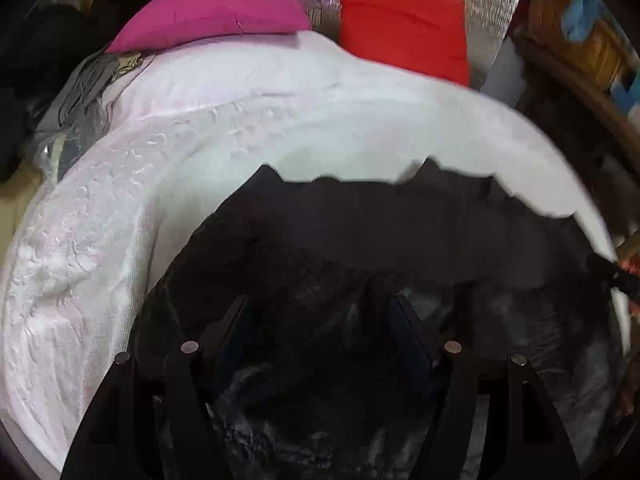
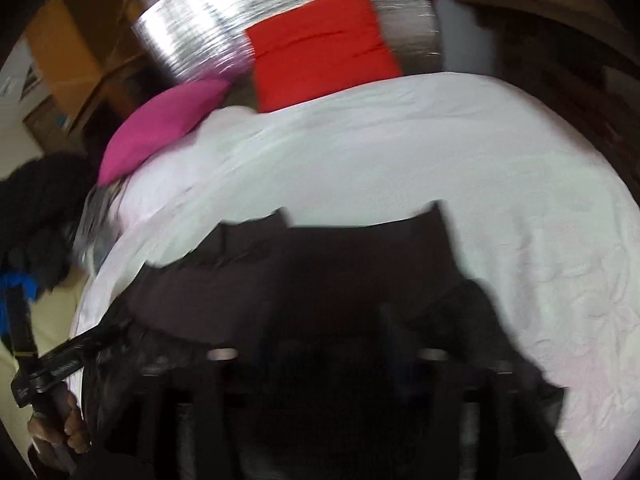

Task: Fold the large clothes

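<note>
Directly at twelve o'clock from both our tongs, the dark garment (image 1: 400,220) lies with its long axis running nine to three across the white bed (image 1: 100,260), left tongs (image 1: 320,320) spread wide, right tongs (image 2: 324,354) too blurred to tell.

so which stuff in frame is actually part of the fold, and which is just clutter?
In the job:
dark garment
left gripper
right gripper
white bed cover, the work surface

Lying about:
pink pillow
red pillow
silver foil sheet
grey cloth
</note>
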Tool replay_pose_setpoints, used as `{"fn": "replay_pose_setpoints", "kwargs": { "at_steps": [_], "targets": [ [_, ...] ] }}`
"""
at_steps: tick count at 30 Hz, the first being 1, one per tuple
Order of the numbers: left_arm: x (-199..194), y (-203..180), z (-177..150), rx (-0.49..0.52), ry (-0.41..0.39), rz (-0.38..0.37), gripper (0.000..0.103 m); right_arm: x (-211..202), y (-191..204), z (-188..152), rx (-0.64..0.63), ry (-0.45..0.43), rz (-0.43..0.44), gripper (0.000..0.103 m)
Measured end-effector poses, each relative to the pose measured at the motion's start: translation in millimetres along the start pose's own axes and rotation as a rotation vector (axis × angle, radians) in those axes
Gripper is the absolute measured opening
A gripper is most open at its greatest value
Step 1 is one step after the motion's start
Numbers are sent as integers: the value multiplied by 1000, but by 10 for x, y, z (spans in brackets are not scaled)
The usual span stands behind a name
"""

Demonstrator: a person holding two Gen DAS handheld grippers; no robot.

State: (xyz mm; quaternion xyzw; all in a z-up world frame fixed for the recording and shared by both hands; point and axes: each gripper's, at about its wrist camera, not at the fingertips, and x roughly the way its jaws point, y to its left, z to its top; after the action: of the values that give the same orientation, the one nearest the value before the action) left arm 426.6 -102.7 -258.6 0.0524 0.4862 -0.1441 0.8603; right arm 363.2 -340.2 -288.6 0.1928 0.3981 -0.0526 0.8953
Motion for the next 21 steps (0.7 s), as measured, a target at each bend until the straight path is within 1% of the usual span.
{"fn": "replay_pose_setpoints", "kwargs": {
  "at_steps": [2,4,6,7,10,14,17,21],
  "targets": [
    [128,-52,-22,27,23,46,74,170,151,-28,-60,31,-45,63],
    [181,-106,-29,54,27,75,77,391,162,-54,-72,86,-94,63],
    [191,-172,-36,91,27,108,77,481,148,-56,-55,99,-102,63],
    [187,-179,-40,95,26,110,77,465,151,-43,-48,96,-101,63],
    [88,-126,-54,73,17,62,77,334,165,-21,-26,75,-82,63],
    [-154,-69,-133,36,-25,-6,77,47,196,-74,-17,16,-13,63],
    [-341,-89,-266,47,-56,-20,77,-163,290,-187,-23,1,62,63],
    [-492,-159,-484,73,-71,-20,77,-310,452,-480,-64,13,97,63]
  ]
}}
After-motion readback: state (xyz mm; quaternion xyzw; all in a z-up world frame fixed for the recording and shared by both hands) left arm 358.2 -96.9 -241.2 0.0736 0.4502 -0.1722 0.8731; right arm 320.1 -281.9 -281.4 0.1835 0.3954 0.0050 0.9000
